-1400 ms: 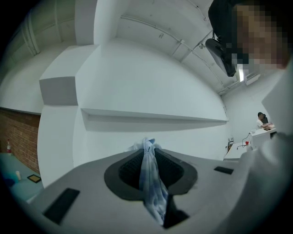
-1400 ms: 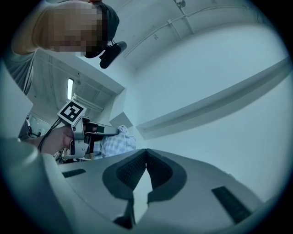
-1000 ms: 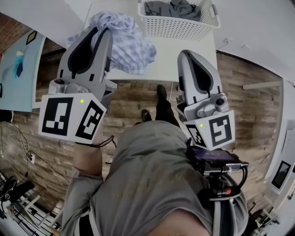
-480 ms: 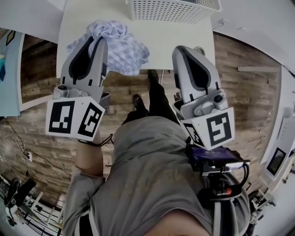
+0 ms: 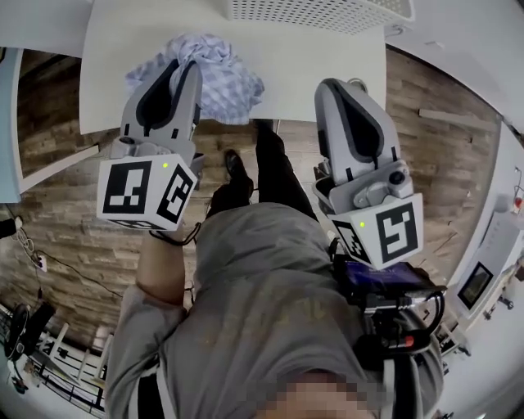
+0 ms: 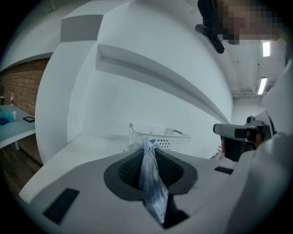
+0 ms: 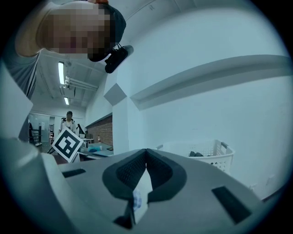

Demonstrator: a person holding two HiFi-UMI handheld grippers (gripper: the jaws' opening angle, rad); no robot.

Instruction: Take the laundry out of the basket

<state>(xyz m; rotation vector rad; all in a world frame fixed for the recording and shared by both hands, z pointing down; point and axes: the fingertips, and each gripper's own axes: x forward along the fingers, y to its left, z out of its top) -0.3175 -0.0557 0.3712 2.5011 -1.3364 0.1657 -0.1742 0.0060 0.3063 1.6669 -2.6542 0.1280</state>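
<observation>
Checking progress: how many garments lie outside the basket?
1: the blue checked cloth, on the table, pinched by the left gripper. Others may be hidden in the basket.

The basket [image 5: 319, 10] is sitting at twelve o'clock on the far side of the table [image 5: 291, 74]. The cloth [image 5: 233, 82] is lying before it at eleven o'clock, by the near edge. I am holding my left gripper [image 5: 184, 67] over the cloth, while my right gripper [image 5: 337, 83] is hanging at one o'clock, apart from it.
</observation>
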